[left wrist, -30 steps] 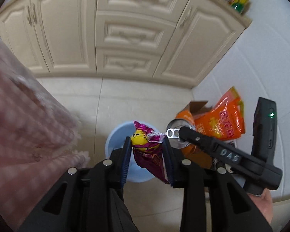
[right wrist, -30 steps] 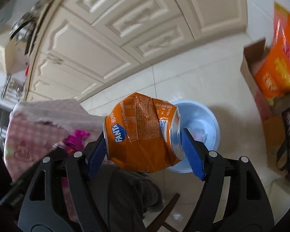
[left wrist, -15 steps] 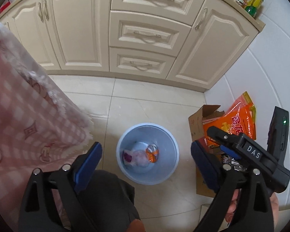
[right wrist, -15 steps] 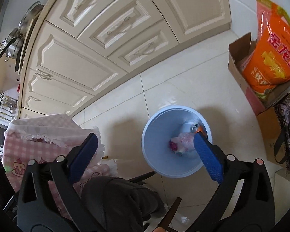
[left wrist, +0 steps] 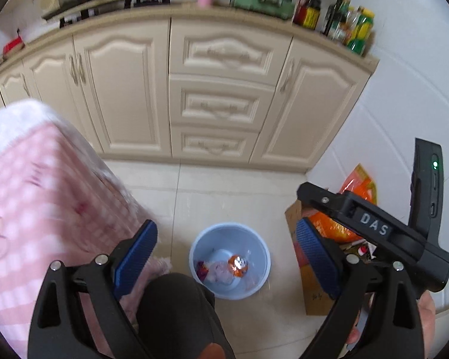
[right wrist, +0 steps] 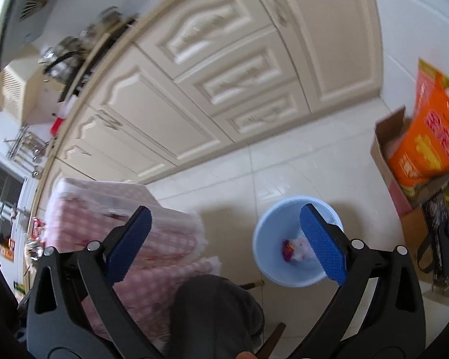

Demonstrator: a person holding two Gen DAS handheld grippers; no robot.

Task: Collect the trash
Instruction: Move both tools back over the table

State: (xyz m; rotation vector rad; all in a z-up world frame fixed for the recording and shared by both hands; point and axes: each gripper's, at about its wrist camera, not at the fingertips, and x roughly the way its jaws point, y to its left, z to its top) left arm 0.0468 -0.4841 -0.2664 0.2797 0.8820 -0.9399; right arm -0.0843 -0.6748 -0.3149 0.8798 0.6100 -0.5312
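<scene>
A crushed orange can (left wrist: 238, 264) and purple wrapper (left wrist: 201, 269) lie inside the light-blue bin (left wrist: 194, 246).

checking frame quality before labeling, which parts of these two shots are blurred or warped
Left wrist view: pink checked cloth and countertop clutter smeared by motion; left tongs and blue bin fairly sharp. Right wrist view: cabinets and orange bag softly blurred; right tongs crisp. Both show fisheye bending and dark corners.

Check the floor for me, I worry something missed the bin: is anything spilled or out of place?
Nothing stands out. The can and wrapper lie inside the bin, and no litter shows on the floor around it. Both grippers are open and empty.
</scene>
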